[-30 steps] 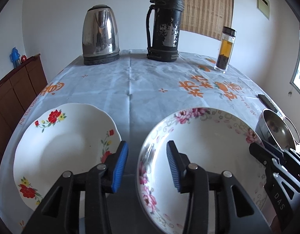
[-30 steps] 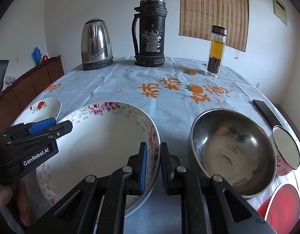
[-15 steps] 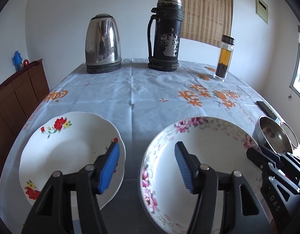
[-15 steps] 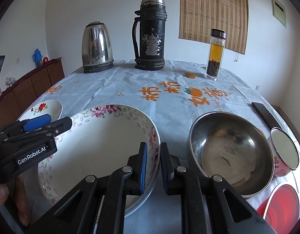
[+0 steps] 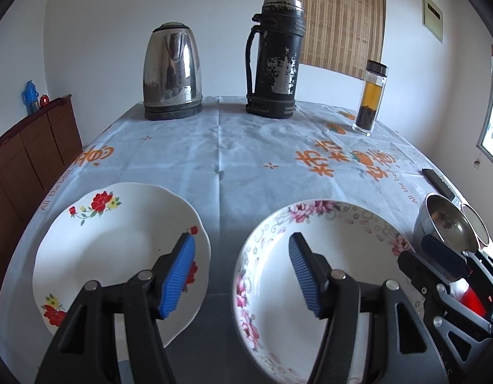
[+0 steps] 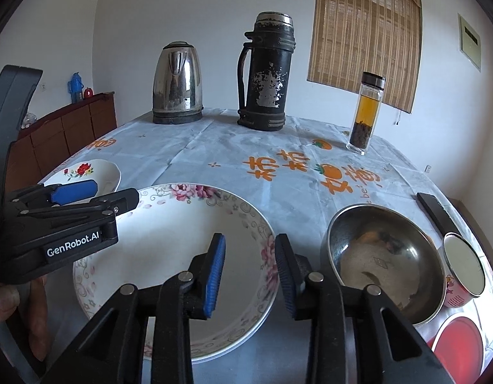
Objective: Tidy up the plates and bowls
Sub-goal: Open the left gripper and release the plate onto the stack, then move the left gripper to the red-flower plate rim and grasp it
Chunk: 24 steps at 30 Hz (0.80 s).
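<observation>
Right gripper [image 6: 249,272] has gone from nearly shut to jaws spread, straddling the near rim of the pink-flower plate [image 6: 169,240] on the tablecloth [image 5: 246,147]. Left gripper [image 5: 240,272] has widened too, holding nothing, between that plate and the red-flower plate [image 5: 118,240]. Steel bowl [image 6: 384,256] sits just right; red-lidded cup [image 6: 464,265] beside it.

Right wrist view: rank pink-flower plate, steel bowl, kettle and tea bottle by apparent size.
1. pink-flower plate
2. steel bowl
3. kettle, though farther away, so uncertain against the bowl
4. tea bottle
</observation>
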Each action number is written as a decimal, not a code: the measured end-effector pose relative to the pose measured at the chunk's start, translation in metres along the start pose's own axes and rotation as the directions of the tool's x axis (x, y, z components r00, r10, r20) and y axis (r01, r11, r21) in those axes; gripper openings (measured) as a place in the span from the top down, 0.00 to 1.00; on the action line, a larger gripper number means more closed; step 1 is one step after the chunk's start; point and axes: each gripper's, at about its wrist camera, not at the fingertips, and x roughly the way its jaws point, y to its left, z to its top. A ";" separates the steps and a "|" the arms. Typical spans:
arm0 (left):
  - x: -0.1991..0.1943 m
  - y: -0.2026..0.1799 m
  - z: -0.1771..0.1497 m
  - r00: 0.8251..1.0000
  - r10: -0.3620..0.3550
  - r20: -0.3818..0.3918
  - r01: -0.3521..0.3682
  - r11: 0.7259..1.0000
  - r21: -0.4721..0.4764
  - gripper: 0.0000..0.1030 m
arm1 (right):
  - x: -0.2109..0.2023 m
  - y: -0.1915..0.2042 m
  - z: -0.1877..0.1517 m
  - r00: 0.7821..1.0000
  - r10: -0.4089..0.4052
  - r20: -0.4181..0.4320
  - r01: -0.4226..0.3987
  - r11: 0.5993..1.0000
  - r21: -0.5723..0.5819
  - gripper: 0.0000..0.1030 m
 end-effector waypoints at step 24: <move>-0.007 0.009 -0.002 1.000 0.026 0.011 -0.026 1.000 -0.011 0.35 | -0.015 -0.012 0.000 0.995 0.028 0.092 -0.034 0.997 0.063 0.49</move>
